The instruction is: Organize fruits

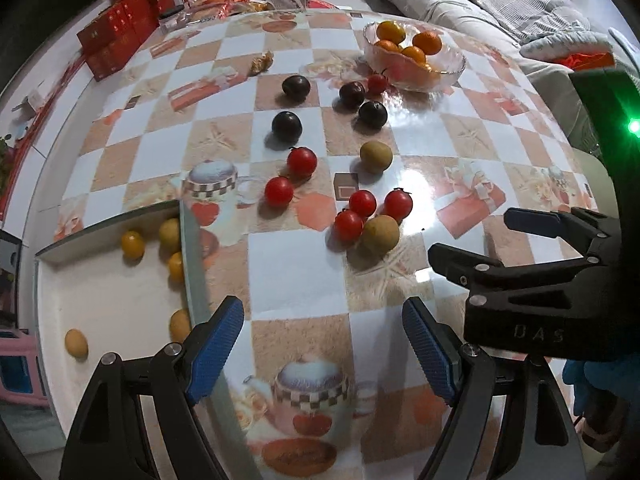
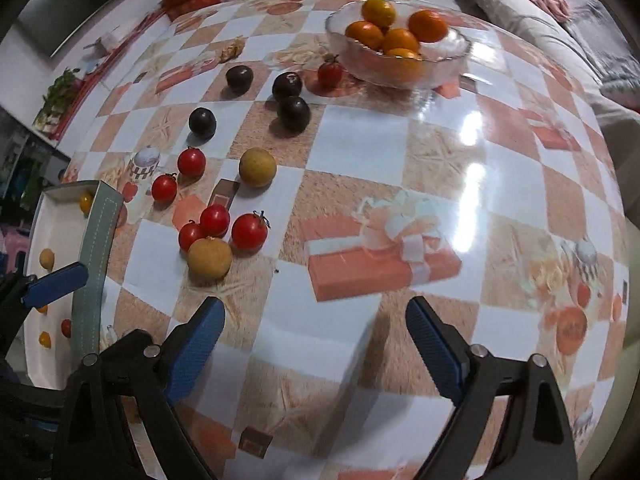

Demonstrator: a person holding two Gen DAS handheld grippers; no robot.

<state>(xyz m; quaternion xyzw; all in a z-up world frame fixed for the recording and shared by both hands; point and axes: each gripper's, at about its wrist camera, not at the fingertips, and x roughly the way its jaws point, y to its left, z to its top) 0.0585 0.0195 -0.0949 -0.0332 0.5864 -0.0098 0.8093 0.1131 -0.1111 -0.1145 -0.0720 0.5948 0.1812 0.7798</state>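
Blue-padded fingers (image 1: 216, 344) of the left gripper (image 1: 324, 350) spread wide, pinching nothing, poised above the checked tablecloth (image 1: 296, 292) just right of a white tray (image 1: 112, 300) with small yellow fruits (image 1: 132, 245) inside. Right gripper (image 2: 316, 354) likewise spread and bare, low over the cloth near the gift-box print (image 2: 384, 256). Just beyond, slightly left: a cluster of three cherry tomatoes (image 2: 215, 220) touching a tan round fruit (image 2: 210, 258). Farther left, two more tomatoes (image 2: 191, 162) side by side; a second tan fruit (image 2: 257, 167) apart to their right. Beyond those, four dark plums (image 2: 294, 114), two touching. At the far edge, a glass bowl (image 2: 452, 52) of oranges (image 2: 400, 40), one tomato (image 2: 330, 72) beside it. Red boxes (image 1: 116, 36) far left.
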